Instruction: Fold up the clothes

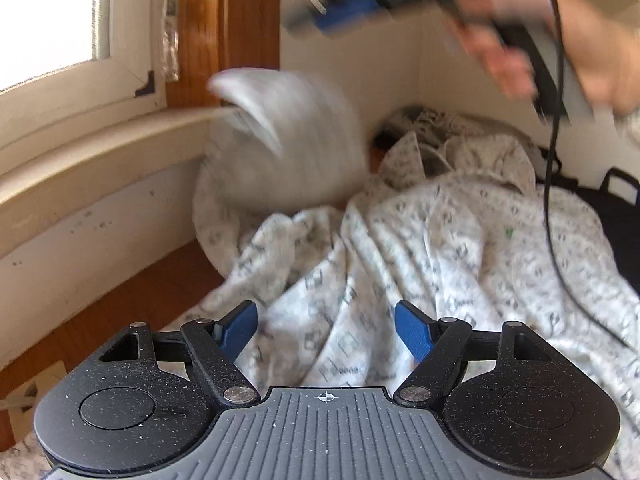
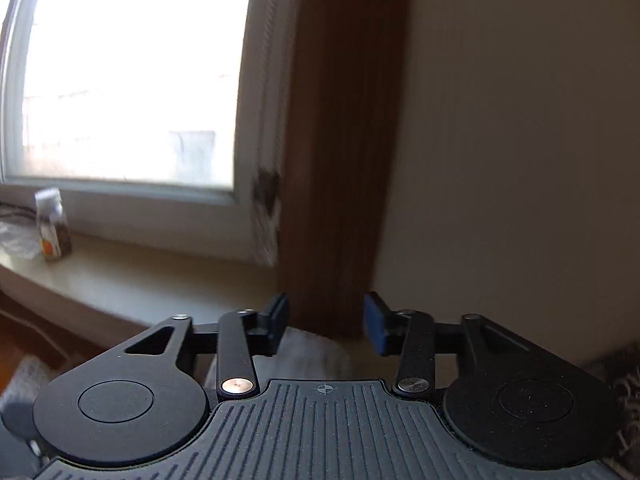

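Left wrist view: blurry grey garment [image 1: 288,140] is mid-air around 11 o'clock, above the patterned sheet [image 1: 420,248]. Right gripper [image 1: 316,16], up at 1 o'clock, isn't touching it and its jaws are apart, gripping nothing. Left gripper [image 1: 326,330] is spread wide, empty, over the sheet.

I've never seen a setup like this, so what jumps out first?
A blurred pale grey cloth in mid-air by the window sill, over a rumpled patterned sheet. The right hand-held gripper is raised at top right; the left hand-held gripper gapes, empty, low over the sheet.
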The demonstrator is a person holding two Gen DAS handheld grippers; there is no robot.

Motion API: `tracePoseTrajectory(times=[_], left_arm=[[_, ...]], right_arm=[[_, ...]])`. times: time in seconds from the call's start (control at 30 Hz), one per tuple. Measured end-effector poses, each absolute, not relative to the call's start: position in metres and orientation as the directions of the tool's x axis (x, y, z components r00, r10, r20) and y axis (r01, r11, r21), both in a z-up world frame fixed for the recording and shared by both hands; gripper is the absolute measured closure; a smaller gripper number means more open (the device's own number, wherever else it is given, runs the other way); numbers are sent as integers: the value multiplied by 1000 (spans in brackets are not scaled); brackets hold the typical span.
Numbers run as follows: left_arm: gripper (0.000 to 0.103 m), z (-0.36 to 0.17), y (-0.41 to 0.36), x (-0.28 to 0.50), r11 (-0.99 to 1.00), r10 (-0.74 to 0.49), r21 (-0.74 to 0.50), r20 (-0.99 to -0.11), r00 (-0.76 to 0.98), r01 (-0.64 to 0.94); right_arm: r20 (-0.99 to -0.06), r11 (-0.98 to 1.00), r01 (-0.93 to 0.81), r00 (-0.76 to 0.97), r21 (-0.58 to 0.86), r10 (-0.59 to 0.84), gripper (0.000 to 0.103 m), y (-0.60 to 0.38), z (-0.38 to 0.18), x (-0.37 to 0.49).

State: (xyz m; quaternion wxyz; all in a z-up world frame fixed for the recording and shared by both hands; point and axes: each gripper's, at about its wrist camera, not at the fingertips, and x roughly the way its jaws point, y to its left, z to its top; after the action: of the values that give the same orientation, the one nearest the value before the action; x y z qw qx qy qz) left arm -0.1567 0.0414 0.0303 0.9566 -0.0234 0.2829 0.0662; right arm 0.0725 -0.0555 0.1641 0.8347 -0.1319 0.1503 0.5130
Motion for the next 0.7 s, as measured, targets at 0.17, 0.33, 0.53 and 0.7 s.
tracePoseTrajectory(times=[0.17, 0.33, 0.53, 0.7], left_arm=[[24, 44, 61, -162, 980, 133, -62, -513, 848, -191], [24, 35, 72, -157, 968, 161, -76, -538, 828, -238], [24, 21, 66, -153, 978, 154, -30, -565, 811, -206], [24, 18, 69, -153, 976, 148, -49, -566, 811, -213]], right_arm=[[-511, 432, -901, 384, -27, 769, 50, -94, 118, 93], [-613, 449, -893, 368, -25, 699, 50, -139, 78, 107], [-582, 497, -865, 371, 65, 723, 50, -210, 124, 101], [-543, 562, -827, 480, -17, 689, 41, -284, 187, 85]])
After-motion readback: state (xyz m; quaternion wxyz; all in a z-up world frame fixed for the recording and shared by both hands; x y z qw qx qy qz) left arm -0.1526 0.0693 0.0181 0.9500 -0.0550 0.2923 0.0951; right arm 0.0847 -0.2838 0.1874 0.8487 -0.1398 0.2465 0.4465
